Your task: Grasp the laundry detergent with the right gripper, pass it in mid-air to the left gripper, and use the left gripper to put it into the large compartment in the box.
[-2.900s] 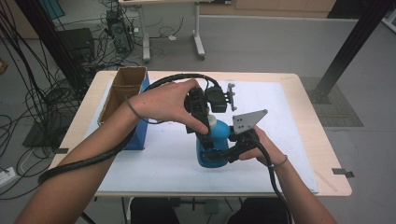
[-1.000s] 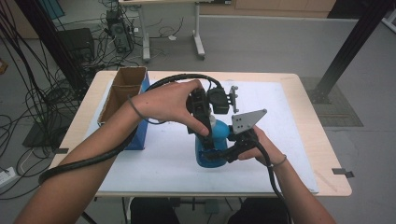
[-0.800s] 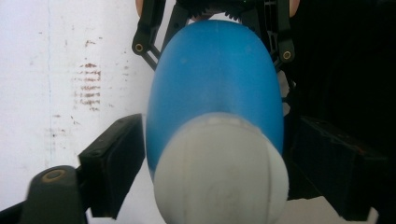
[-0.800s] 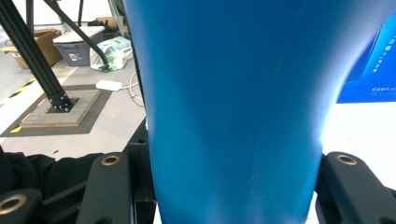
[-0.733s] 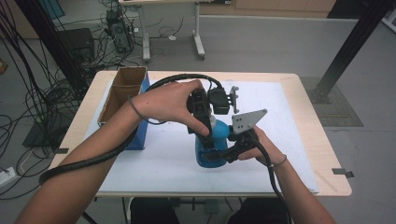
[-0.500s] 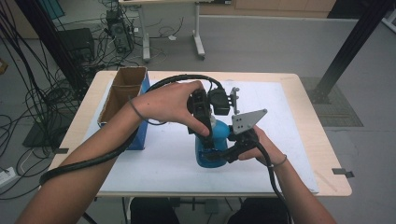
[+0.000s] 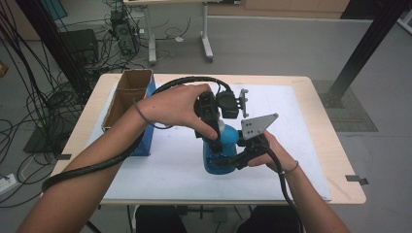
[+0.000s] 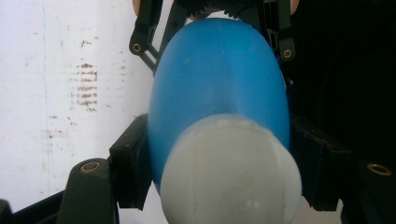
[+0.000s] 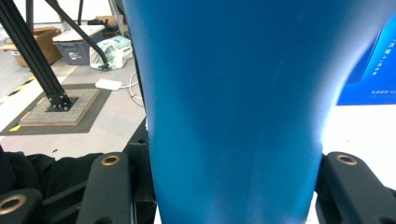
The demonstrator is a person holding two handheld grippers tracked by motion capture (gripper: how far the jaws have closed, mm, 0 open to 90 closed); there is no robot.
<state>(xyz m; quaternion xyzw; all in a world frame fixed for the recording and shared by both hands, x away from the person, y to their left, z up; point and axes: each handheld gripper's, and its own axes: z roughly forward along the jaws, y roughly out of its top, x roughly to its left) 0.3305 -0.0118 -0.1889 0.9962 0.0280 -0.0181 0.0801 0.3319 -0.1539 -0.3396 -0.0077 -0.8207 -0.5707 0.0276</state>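
Note:
A blue bottle (image 7: 214, 165) with a white cap (image 8: 229, 177) stands upright on the white mat. My right gripper (image 7: 228, 158) reaches in from the right and is shut on the bottle's lower body (image 9: 233, 107), with a jaw pressed against each side. My left gripper (image 7: 218, 133) points down over the bottle's top. Its jaws have just been closing, and its pads (image 8: 133, 163) now press the blue shoulder (image 8: 219, 79) just below the cap. The person's left hand hides most of the bottle's neck in the high view.
An open cardboard box (image 7: 127, 94) with a blue side (image 7: 145, 141) stands at the table's left. The white mat (image 7: 291, 121) covers most of the wooden table (image 7: 335, 145). Cables trail from both grippers. A floor with desks and wires lies beyond.
Both hands and the bottle keep their places in the high view; no clear shift shows between the earlier frames and now.

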